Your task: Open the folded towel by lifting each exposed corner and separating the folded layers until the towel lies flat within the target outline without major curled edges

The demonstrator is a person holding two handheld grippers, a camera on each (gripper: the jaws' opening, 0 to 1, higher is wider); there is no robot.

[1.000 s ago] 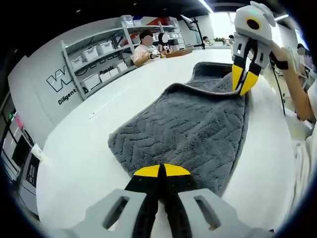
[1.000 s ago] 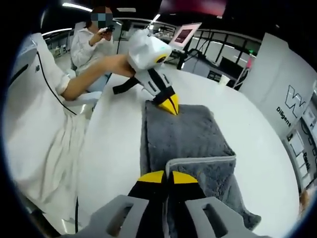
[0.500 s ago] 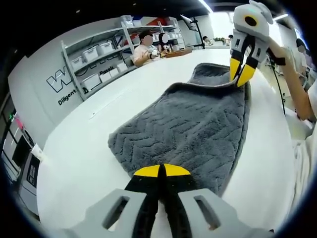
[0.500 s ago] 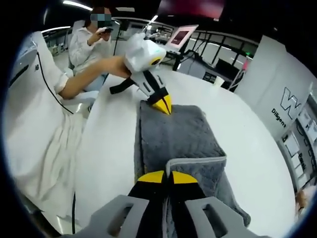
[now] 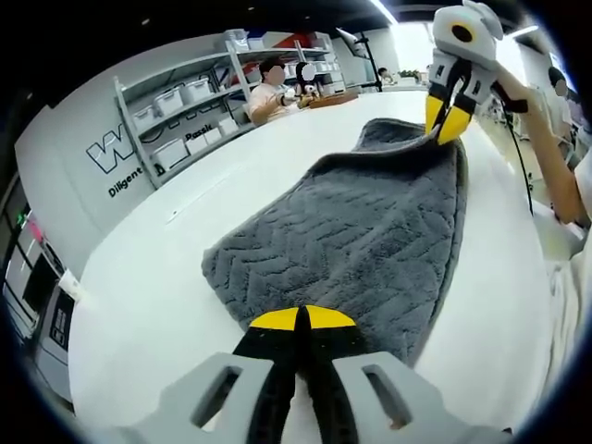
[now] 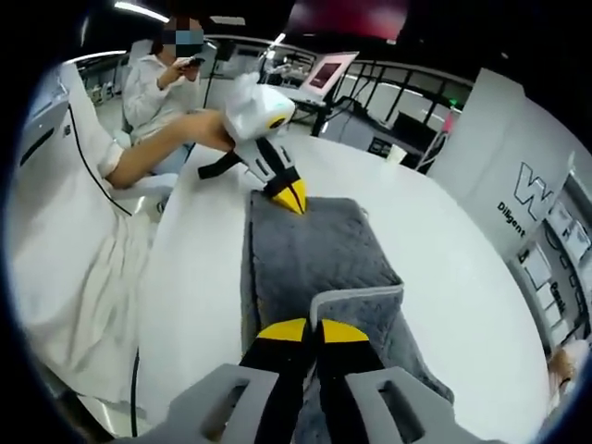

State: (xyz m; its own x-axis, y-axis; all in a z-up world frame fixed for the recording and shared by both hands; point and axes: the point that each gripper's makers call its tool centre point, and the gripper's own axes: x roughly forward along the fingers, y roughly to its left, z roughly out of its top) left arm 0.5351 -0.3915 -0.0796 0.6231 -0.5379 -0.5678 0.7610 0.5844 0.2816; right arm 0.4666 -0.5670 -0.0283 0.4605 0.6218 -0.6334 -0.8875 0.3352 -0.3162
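Note:
A grey textured towel (image 5: pixel 361 231) lies stretched along the white table (image 5: pixel 157 277). My left gripper (image 5: pixel 302 319) is shut on the towel's near corner. At the far end my right gripper (image 5: pixel 446 116) pinches the corner of the upper layer and holds it raised, with a lower layer showing beyond. In the right gripper view the right gripper (image 6: pixel 305 328) is shut on the lifted flap of the towel (image 6: pixel 314 259), whose pale hem stands up. The left gripper (image 6: pixel 289 196) grips the far corner there, held by a person's hand.
Shelves with white bins (image 5: pixel 176 111) stand along the wall past the table's left side. People sit at the far end (image 5: pixel 277 88). A person in white (image 6: pixel 65 231) stands by the table edge; a seated person (image 6: pixel 171 79) is behind. A black cable (image 6: pixel 139 388) hangs near the table edge.
My right gripper has drawn its towel corner farther away from the left gripper and higher, peeling the top layer back. The left gripper stays put on its corner.

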